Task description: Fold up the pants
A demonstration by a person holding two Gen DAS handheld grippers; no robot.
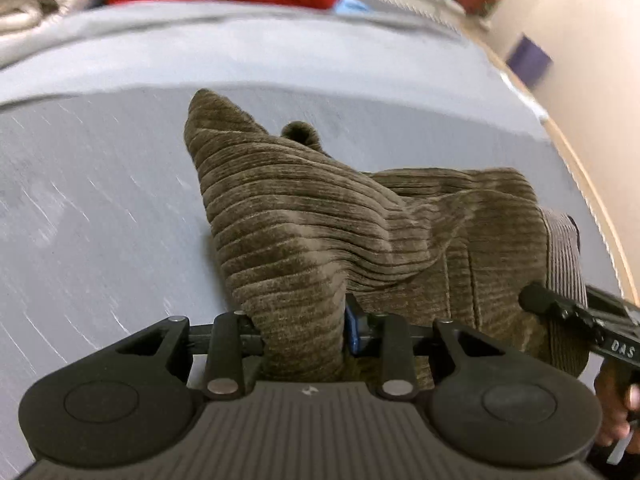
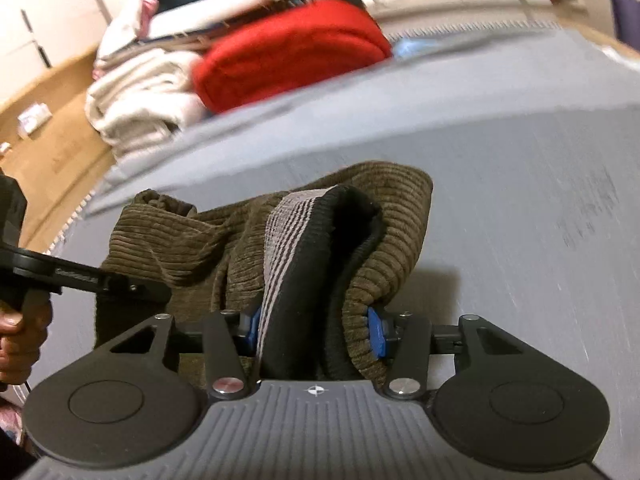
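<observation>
Olive-brown corduroy pants (image 1: 320, 216) lie bunched on a grey-blue bed surface (image 1: 100, 200), partly lifted. My left gripper (image 1: 304, 336) is shut on a thick fold of the corduroy, which rises from between its blue pads. My right gripper (image 2: 316, 332) is shut on the pants (image 2: 384, 240) at the waist end, pinching the corduroy together with the black lining and grey striped waistband (image 2: 280, 236). In the left wrist view the right gripper (image 1: 560, 308) reaches in from the right edge. The left tool and a hand (image 2: 20, 332) show at the left of the right wrist view.
A red folded garment (image 2: 288, 52) and a stack of pale folded laundry (image 2: 144, 92) sit at the far side of the bed. Wooden floor (image 2: 60, 120) lies beyond the bed's left edge. A wall and a purple item (image 1: 528, 62) are at the right.
</observation>
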